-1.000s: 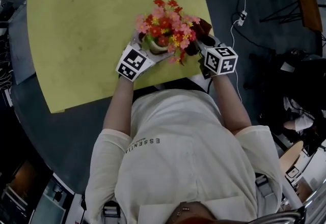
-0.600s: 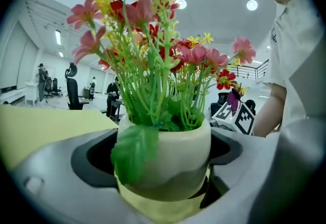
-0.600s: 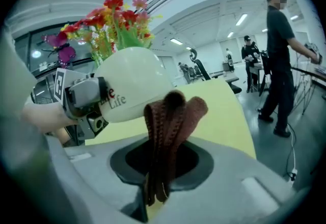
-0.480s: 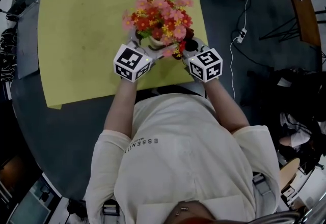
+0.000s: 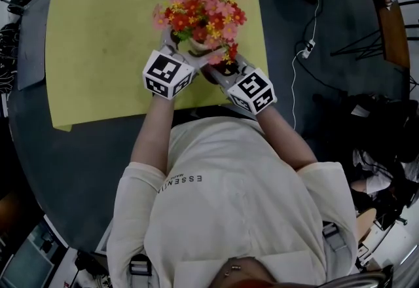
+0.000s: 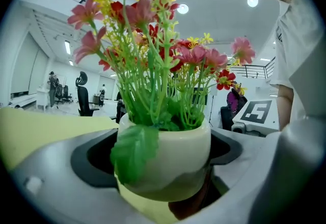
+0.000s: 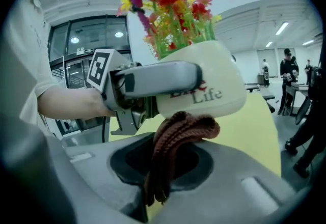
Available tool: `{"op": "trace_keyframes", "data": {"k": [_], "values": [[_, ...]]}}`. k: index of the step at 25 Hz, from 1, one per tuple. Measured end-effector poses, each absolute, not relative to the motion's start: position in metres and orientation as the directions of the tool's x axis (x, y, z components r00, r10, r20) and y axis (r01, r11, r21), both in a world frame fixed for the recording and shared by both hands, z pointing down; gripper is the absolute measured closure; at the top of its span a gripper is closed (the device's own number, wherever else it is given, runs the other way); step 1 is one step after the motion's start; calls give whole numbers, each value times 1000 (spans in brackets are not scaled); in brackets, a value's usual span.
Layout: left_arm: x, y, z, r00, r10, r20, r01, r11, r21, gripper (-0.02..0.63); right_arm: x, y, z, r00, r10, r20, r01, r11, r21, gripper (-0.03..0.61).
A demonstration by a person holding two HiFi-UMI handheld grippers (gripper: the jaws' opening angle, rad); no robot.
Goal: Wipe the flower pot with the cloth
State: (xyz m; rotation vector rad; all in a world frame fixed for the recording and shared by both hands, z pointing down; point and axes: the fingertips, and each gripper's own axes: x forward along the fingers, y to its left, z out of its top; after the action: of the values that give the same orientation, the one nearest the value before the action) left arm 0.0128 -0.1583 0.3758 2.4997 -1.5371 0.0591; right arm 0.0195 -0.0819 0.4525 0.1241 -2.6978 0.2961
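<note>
Gripping the flower pot (image 6: pixel 168 157) with my left gripper (image 5: pixel 185 57), one jaw on each side of its cream body, closed in against it. The pot sits at the upper middle of the head view, over the near edge of the yellow mat (image 5: pixel 105 38) that covers the dark round table (image 5: pixel 72 162). Red, pink and yellow flowers (image 5: pixel 200 8) spread out above it, and a green leaf droops down its front wall in the left gripper view. My right gripper (image 5: pixel 219 72) is just beside the left one, lower right of the pot, and its jaws are pinched on the cloth (image 7: pixel 178 131). That's a dark reddish-brown knitted cloth, bunched up, and one end hangs down through the gap. In the right gripper view, the top of the bunch presses against the pot's lower side, right under the lettering. From there the pot looks tilted, though I can't tell whether it's lifted clear of the mat.
</note>
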Motion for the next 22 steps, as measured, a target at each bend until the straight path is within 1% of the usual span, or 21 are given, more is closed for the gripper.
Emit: {"op": "trace_keyframes", "data": {"k": [3, 6, 8, 11, 15, 18, 22], "values": [[8, -163, 373, 456, -880, 136, -886, -434, 165, 64, 8, -68, 451, -912, 26, 409, -54, 981, -184, 528], [2, -168, 365, 460, -878, 133, -884, -439, 163, 64, 3, -72, 451, -910, 28, 415, -50, 983, -175, 528], [0, -168, 358, 469, -875, 125, -879, -447, 168, 64, 9, -85, 452, -907, -14, 422, -96, 980, -172, 528], [2, -163, 352, 488, -866, 110, -868, -467, 168, 64, 22, -118, 451, -897, -118, 425, -189, 973, -130, 528], [0, -158, 347, 525, -846, 93, -846, -507, 168, 64, 26, -163, 439, -888, -240, 392, -306, 945, -116, 528], [1, -157, 340, 552, -830, 80, -827, -532, 183, 64, 19, -177, 422, -895, -277, 349, -330, 938, -102, 528], [5, -157, 334, 570, -820, 44, -808, -550, 211, 64, 12, -174, 410, -918, -274, 288, -314, 944, -103, 528]]}}
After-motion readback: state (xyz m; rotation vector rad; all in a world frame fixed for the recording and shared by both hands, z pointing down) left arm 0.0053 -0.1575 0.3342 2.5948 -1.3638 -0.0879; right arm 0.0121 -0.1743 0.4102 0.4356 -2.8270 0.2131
